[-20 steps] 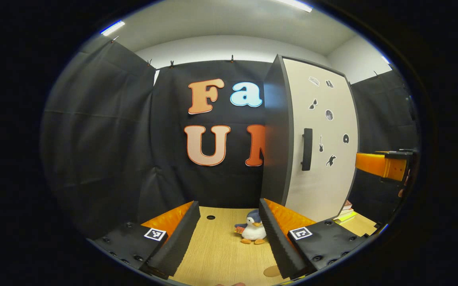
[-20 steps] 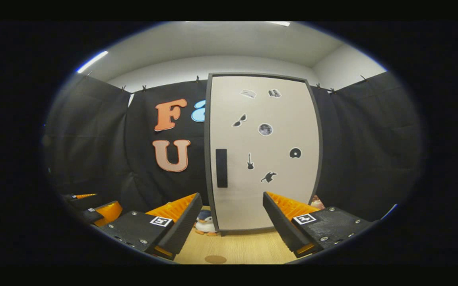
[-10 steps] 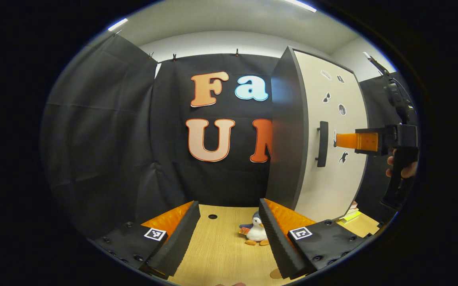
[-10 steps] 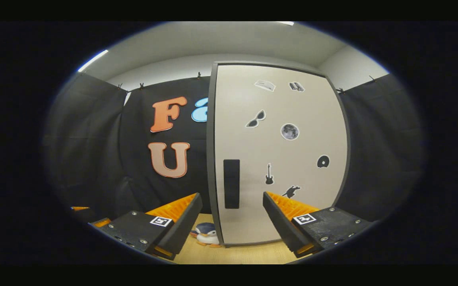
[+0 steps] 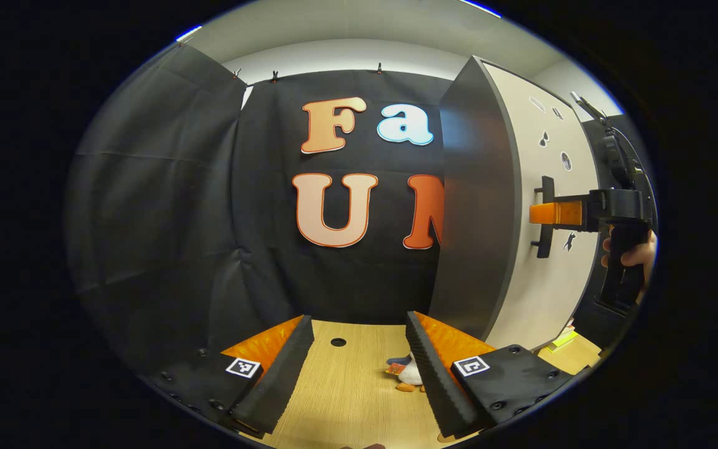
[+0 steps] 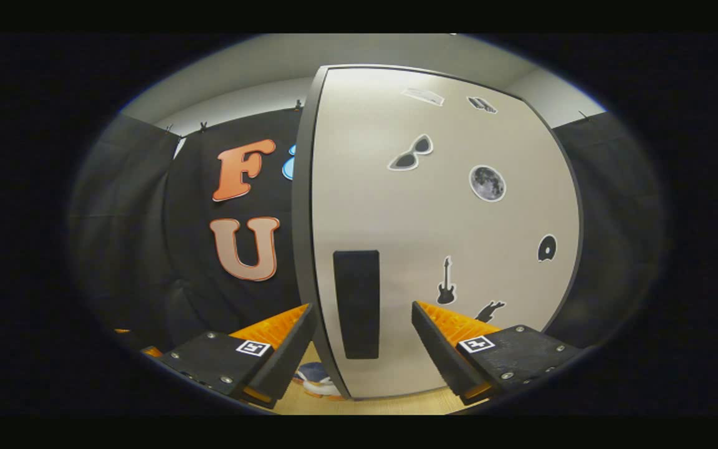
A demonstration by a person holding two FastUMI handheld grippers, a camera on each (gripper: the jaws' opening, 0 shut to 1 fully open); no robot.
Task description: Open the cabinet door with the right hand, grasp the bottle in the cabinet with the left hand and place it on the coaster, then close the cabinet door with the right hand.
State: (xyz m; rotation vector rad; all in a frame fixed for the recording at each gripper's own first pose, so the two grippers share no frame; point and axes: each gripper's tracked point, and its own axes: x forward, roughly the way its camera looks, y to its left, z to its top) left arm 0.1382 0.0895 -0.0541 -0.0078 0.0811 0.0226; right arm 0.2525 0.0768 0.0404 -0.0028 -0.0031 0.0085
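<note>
The cabinet (image 5: 474,206) stands on the right of the wooden table, with its pale door (image 6: 434,224) closed and hiding whatever is inside. Several small black stickers dot the door. My right gripper (image 6: 362,315) is open, and the door's black vertical handle (image 6: 357,304) stands between its fingers. In the left gripper view, the right gripper (image 5: 540,213) reaches the handle (image 5: 543,234) from the right, held by a hand (image 5: 632,252). My left gripper (image 5: 359,324) hangs open over the table to the left of the cabinet, holding nothing.
A small penguin toy (image 5: 404,373) sits on the table (image 5: 346,386) by the cabinet's near corner, half behind my left gripper's right finger; it shows too as the penguin toy (image 6: 315,383). A cable hole (image 5: 338,342) lies farther back. Books (image 5: 561,340) lie beside the cabinet.
My right gripper has moved forward to the door, so the handle now stands between its fingers. My left gripper has moved slightly forward and sits closer to the cabinet's side.
</note>
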